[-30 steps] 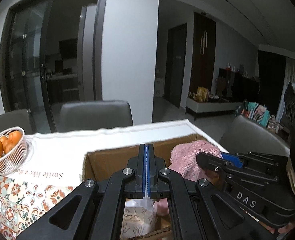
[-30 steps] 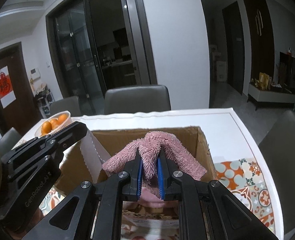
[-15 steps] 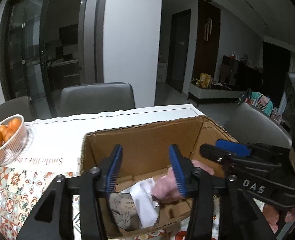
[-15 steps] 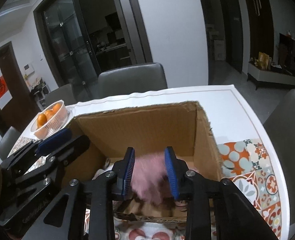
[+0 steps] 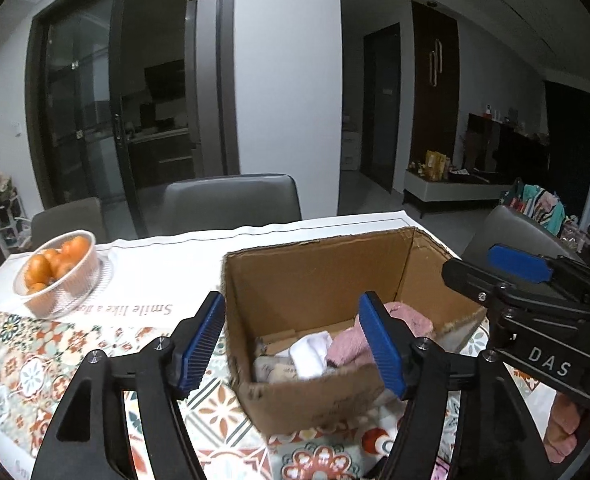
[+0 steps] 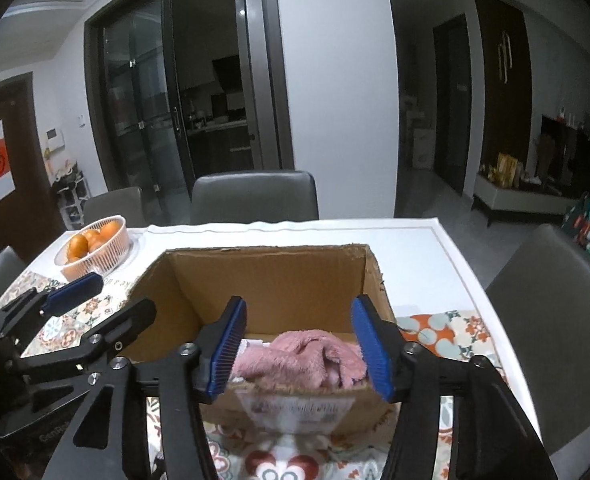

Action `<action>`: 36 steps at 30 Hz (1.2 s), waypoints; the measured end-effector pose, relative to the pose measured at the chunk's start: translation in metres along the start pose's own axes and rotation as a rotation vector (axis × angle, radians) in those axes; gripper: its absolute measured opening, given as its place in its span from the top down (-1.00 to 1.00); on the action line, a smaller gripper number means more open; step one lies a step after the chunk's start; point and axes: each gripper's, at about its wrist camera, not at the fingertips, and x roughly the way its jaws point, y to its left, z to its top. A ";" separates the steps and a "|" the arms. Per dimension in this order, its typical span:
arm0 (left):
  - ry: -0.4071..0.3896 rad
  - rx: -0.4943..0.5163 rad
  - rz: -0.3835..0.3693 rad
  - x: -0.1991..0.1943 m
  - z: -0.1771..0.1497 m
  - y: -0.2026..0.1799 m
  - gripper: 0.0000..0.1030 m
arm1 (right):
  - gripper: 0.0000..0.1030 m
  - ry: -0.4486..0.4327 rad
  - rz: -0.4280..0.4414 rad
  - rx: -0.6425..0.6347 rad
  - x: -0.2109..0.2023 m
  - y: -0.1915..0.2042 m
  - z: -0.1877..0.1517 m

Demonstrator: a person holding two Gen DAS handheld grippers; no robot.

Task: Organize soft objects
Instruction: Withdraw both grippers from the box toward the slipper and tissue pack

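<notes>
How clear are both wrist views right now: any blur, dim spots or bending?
Left wrist view: fruit bowl slightly smeared, white cloth in the box soft, dark corners. Right wrist view: pink towel sharp enough, door frames bowed by the lens, room behind dim.

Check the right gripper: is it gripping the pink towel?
No, the right gripper is opening, and the pink towel lies loose in the box.
</notes>
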 end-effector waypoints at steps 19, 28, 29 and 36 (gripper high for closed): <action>0.009 -0.044 0.067 -0.080 -0.041 0.002 -0.68 | -0.42 -0.021 0.023 -0.024 -0.070 0.018 -0.035; 0.059 -0.083 0.076 -0.097 -0.069 -0.001 -0.71 | -0.42 0.036 0.024 -0.023 -0.082 0.018 -0.061; 0.066 -0.087 0.075 -0.098 -0.073 -0.001 -0.71 | -0.42 0.046 0.025 -0.023 -0.083 0.019 -0.065; 0.122 -0.097 0.069 -0.103 -0.096 -0.003 -0.71 | -0.42 0.111 0.042 -0.020 -0.083 0.021 -0.088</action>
